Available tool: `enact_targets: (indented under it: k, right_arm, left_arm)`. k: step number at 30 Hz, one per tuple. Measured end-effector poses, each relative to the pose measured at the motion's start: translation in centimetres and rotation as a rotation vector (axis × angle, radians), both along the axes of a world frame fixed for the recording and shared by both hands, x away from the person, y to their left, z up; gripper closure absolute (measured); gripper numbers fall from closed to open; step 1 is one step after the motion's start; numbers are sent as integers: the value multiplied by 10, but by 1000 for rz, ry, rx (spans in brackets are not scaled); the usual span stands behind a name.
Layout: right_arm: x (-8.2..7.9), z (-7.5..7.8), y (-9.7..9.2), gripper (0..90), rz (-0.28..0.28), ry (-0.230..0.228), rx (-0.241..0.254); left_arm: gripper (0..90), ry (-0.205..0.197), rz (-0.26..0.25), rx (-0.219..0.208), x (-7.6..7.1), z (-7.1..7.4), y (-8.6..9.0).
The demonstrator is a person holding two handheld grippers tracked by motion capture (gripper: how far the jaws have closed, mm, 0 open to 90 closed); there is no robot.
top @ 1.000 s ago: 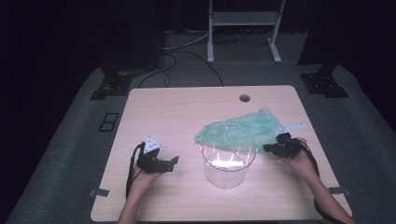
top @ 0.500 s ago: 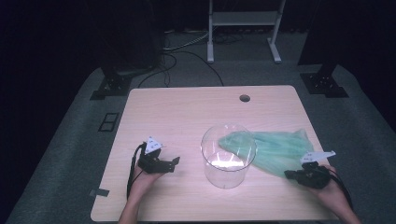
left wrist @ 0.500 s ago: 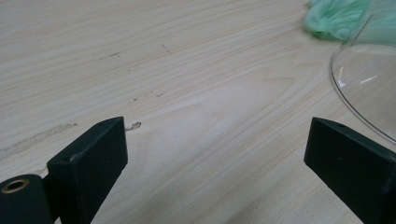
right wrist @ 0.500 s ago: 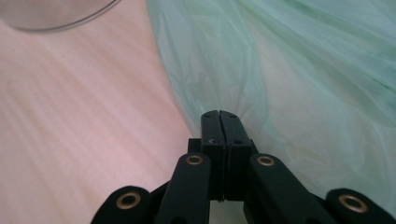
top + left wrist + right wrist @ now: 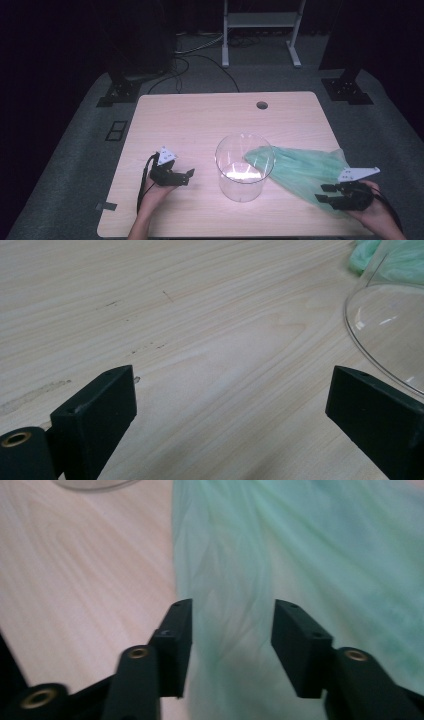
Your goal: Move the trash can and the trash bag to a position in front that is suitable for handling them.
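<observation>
Two grippers in hand over a pale wooden surface [image 5: 200, 120]. Left gripper [image 5: 186, 175] low near the surface's left front, jaws wide apart with only bare wood between them, rim of the clear glass bowl [image 5: 385, 330] just off to the side in the left gripper view. Same bowl [image 5: 245, 166] upright at the middle of the surface, toward the front. Green mesh bag [image 5: 305, 169] spread flat to the right of the bowl, one end touching or tucked behind the bowl's wall, other end reaching the right gripper [image 5: 326, 193] at the right front corner. Right jaws just opened, now parted, with green fabric [image 5: 235, 605] lying between and under them; pads not pressing on it. Small round hole [image 5: 261, 105] near the far edge.
</observation>
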State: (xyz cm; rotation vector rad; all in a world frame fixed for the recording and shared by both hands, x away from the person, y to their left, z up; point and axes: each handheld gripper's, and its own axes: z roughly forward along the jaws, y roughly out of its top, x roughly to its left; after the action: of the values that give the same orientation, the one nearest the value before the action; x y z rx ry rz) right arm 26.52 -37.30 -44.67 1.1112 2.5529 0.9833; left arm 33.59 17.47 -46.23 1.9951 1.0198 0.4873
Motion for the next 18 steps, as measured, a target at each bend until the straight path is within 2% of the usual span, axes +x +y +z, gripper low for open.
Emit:
enact_targets:
  k: [3, 4, 8, 9, 15, 18]
  right_arm:
    - [20, 0, 5, 426, 42, -21, -37]
    - [27, -1, 6, 401, 51, -23, -34]
    - [55, -5, 11, 358, 75, -31, -75]
    - [59, -6, 11, 357, 79, -29, -72]
    - [76, -10, 17, 328, 98, -29, -109]
    - [78, -13, 23, 335, 115, -27, -125]
  left_arm:
    - [47, -3, -4, 3, 0, 0, 0]
    - [47, -1, -5, 7, 0, 0, 1]
    - [47, 1, -3, 4, 0, -1, 3]
    - [47, 1, -5, 5, 0, -1, 3]
    - [47, 2, -14, 6, 1, -1, 1]
    - [47, 3, -15, 7, 1, -1, 0]
